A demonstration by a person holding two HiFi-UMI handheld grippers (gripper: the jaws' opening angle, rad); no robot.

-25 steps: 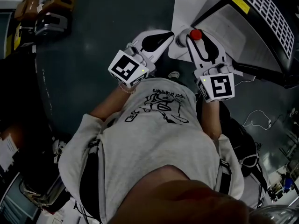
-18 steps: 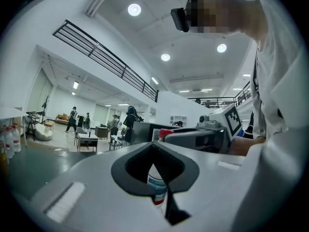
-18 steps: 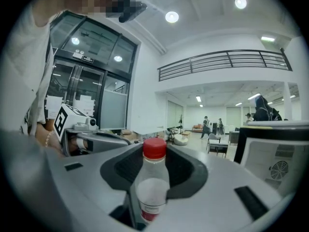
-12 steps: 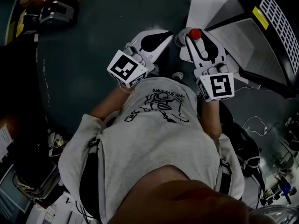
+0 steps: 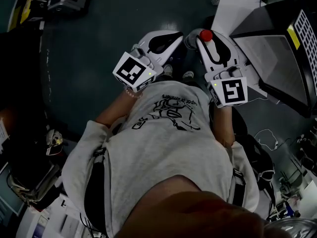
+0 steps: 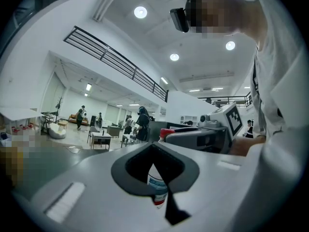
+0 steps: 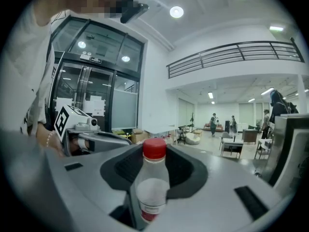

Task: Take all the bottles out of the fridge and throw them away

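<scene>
The right tongs [image 5: 210,37] are closed on 1 clear plastic bottle [image 7: 152,187], held upright ahead of the person's chest above the dark floor [image 5: 99,43]. The head view gives only its red cap [image 5: 206,35] and a grey blur of body. The right gripper view adds the see-through neck and a white label with a red band, with the pads pressed against both sides.

The left tongs [image 5: 178,36] stand narrowly apart and grip nothing. Their own view shows, through the slit, a label with blue and red bands. It is apparently that same bottle, its cap rising above the tips beside the right tongs.

Only the head view shows a dark unit with a white grille [image 5: 306,31] at the right. Only the gripper views show the balcony railing [image 7: 231,57] and ceiling lights [image 6: 140,12].
</scene>
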